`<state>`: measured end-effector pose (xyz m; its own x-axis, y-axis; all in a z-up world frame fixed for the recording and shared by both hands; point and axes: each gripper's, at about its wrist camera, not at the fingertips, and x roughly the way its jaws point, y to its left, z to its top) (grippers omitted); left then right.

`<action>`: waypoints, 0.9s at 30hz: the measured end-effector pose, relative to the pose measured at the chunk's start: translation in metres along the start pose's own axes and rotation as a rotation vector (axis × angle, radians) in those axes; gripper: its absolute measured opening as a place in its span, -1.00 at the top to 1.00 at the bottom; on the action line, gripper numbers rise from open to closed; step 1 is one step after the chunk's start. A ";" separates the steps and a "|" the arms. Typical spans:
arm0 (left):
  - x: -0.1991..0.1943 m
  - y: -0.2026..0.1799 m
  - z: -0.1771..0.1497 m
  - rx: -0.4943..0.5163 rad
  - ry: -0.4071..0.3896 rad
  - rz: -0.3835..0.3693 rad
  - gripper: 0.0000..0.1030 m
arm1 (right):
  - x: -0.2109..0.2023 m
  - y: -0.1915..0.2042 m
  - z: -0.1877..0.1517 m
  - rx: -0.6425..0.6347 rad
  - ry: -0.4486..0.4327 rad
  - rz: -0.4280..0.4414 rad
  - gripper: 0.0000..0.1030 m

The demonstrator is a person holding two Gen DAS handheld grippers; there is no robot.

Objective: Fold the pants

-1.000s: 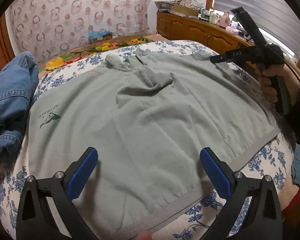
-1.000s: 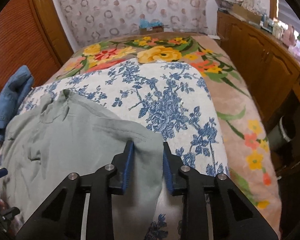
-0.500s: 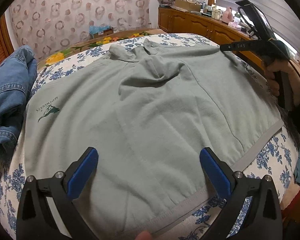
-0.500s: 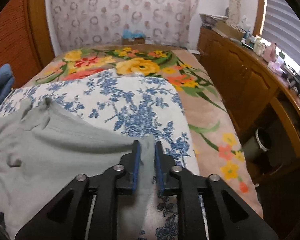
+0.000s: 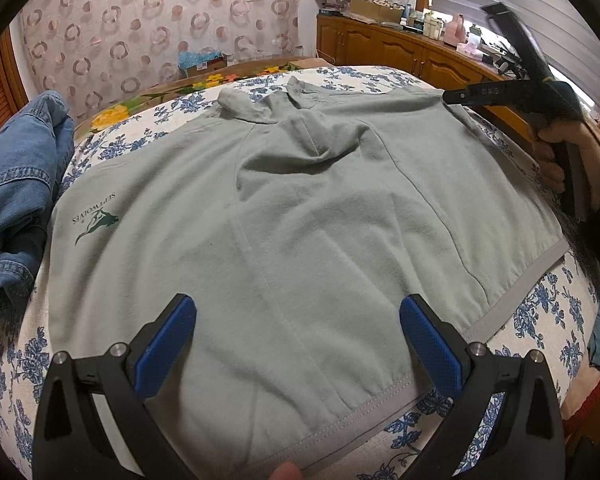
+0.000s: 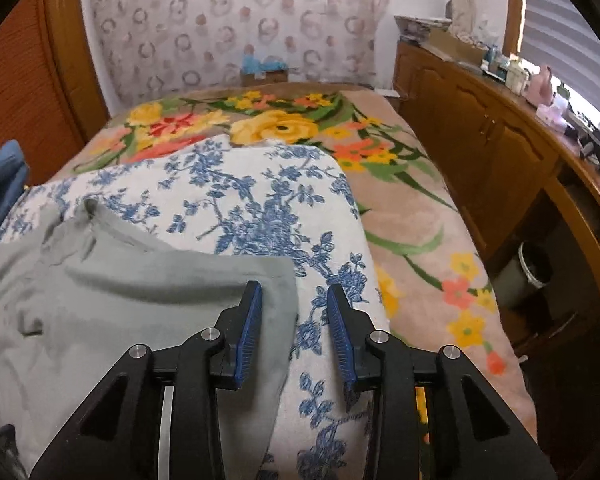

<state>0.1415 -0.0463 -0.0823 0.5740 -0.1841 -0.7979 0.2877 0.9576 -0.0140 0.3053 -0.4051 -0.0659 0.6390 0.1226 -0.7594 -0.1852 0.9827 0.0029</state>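
Pants (image 6: 140, 320) corner now lies released, the right hand-held gripper (image 6: 294, 332) having just opened off it.

Landmark: blue-and-white floral bedspread (image 6: 260, 200), covering the near part of the bed.
Flowered blanket (image 6: 404, 216): beige with yellow, orange and red blooms, beyond and to the right of the bedspread.
Denim garment (image 5: 16, 184): heaped at the bedspread's left edge.
Curtain (image 5: 160, 16): pale, ring-patterned, on the wall behind the bedspread.
Wooden cabinets (image 6: 500, 152): along the wall right of the bedspread, top crowded with small bottles and boxes.
Bin (image 6: 534, 264): on the floor under the cabinet counter, right of the bedspread.
Window blinds (image 5: 540, 12): above the cabinets.
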 end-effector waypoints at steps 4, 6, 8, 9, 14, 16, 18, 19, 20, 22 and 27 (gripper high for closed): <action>0.000 0.000 0.000 0.002 0.000 -0.001 -1.00 | -0.029 0.016 -0.015 -0.037 -0.041 0.051 0.35; 0.000 0.002 0.000 0.005 0.000 -0.004 -1.00 | -0.048 0.030 -0.028 -0.081 -0.067 0.074 0.35; -0.001 0.003 -0.001 0.006 0.001 -0.006 -1.00 | -0.064 0.045 -0.043 -0.117 -0.080 0.107 0.34; -0.002 0.003 -0.002 0.008 0.003 -0.007 -1.00 | -0.069 0.050 -0.049 -0.129 -0.083 0.119 0.33; -0.018 0.010 -0.011 -0.007 -0.020 -0.012 -1.00 | -0.091 0.076 -0.084 -0.169 -0.103 0.181 0.10; -0.033 0.018 -0.019 -0.029 -0.054 -0.013 -1.00 | -0.096 0.083 -0.093 -0.163 -0.107 0.205 0.06; -0.043 0.026 -0.026 -0.052 -0.070 -0.015 -1.00 | -0.099 0.088 -0.099 -0.163 -0.104 0.229 0.04; -0.049 0.033 -0.032 -0.066 -0.079 -0.014 -1.00 | -0.101 0.093 -0.103 -0.167 -0.103 0.237 0.03; -0.052 0.036 -0.035 -0.072 -0.082 -0.006 -1.00 | -0.103 0.100 -0.107 -0.175 -0.102 0.239 0.03; -0.061 0.045 -0.043 -0.089 -0.094 0.023 -1.00 | -0.104 0.108 -0.112 -0.188 -0.104 0.240 0.02; -0.077 0.070 -0.062 -0.150 -0.120 0.046 -1.00 | -0.101 0.132 -0.125 -0.222 -0.099 0.251 -0.03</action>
<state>0.0703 0.0483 -0.0593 0.6738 -0.1560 -0.7223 0.1469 0.9862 -0.0760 0.1231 -0.3054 -0.0698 0.6197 0.3804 -0.6865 -0.4970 0.8672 0.0319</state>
